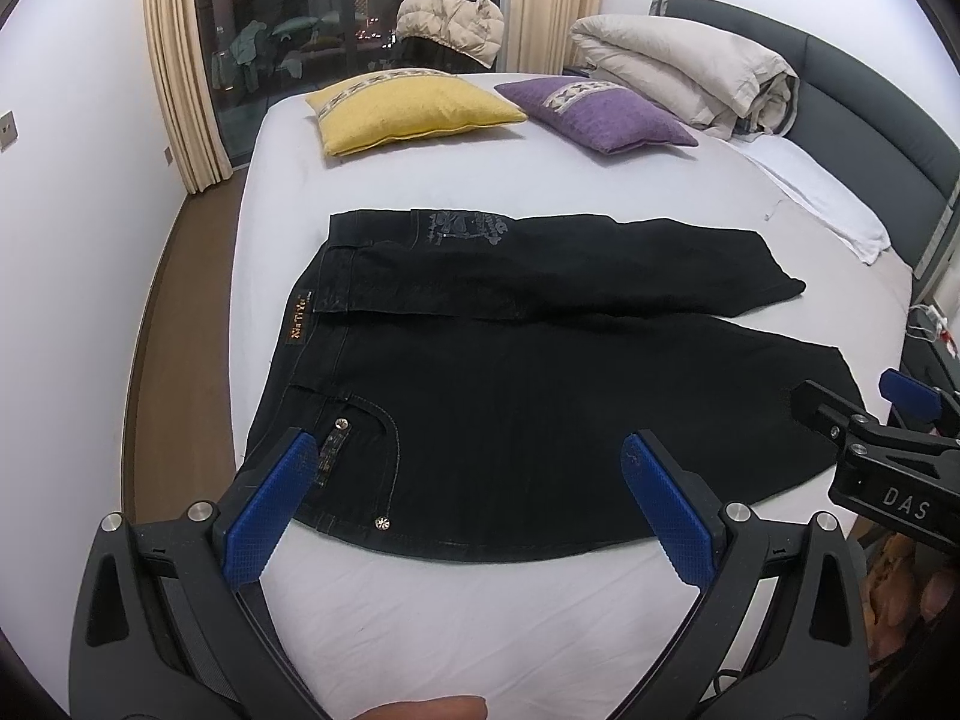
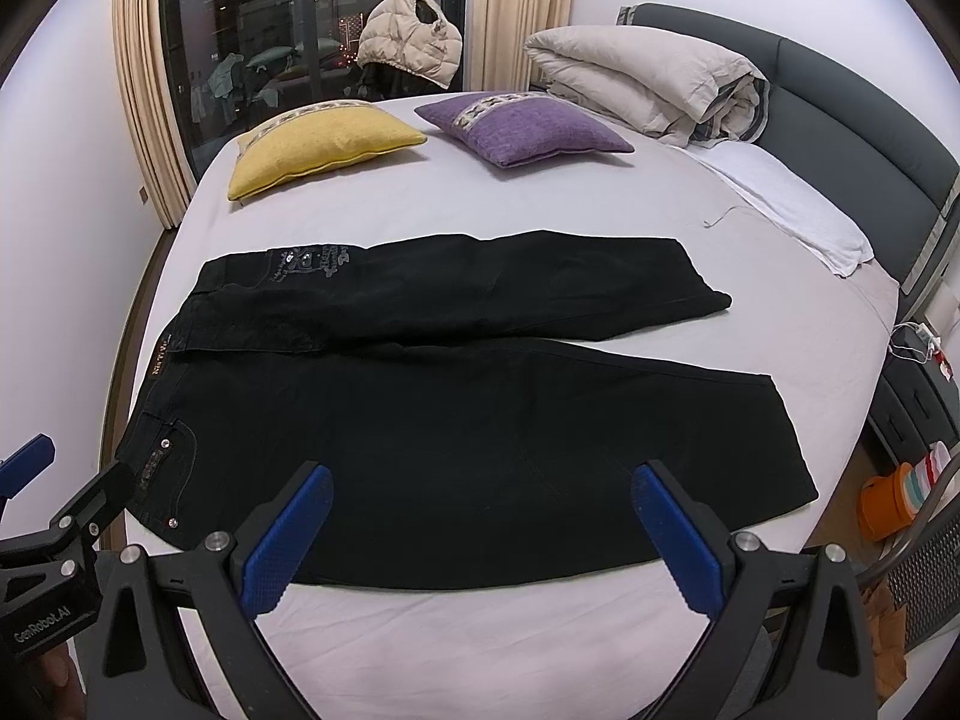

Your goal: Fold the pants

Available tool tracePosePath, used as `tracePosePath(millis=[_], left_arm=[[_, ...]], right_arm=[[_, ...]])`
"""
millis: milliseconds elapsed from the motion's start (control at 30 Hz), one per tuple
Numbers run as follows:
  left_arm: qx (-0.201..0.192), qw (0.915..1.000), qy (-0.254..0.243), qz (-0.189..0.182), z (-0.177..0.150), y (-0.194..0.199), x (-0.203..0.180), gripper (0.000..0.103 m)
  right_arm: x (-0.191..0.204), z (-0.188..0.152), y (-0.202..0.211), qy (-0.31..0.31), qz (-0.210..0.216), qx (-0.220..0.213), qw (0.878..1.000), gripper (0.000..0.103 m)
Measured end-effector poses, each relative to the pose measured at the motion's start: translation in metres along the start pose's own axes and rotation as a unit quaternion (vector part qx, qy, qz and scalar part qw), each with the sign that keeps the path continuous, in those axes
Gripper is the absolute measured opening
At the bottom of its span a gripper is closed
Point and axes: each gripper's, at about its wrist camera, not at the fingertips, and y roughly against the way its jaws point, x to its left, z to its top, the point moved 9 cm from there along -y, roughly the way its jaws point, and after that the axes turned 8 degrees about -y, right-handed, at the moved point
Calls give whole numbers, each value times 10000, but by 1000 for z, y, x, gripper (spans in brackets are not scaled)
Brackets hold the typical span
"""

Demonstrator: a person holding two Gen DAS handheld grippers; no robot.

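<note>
Black pants (image 1: 540,372) lie flat on the white bed (image 1: 480,612), waistband to the left, both legs running right and slightly spread. They also show in the right wrist view (image 2: 468,420). My left gripper (image 1: 471,450) is open and empty, above the near waist and pocket end. My right gripper (image 2: 483,480) is open and empty, above the near leg's front edge. The right gripper also shows at the right edge of the left wrist view (image 1: 852,414). The left gripper shows at the left edge of the right wrist view (image 2: 60,480).
A yellow cushion (image 1: 414,108), a purple cushion (image 1: 600,111) and a rolled beige duvet (image 1: 690,69) lie at the far side of the bed. A white pillow (image 1: 822,198) lies by the grey headboard (image 1: 870,96). An orange container (image 2: 894,498) stands on the floor at right.
</note>
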Motion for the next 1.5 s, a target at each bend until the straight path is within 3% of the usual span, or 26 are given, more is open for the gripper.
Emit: tracePosePath(millis=[1500], left_arm=[[231,9997,-7,41,-7,-21,5,103]], right_arm=[[7,-8,-15,60,142,107,9998,102]])
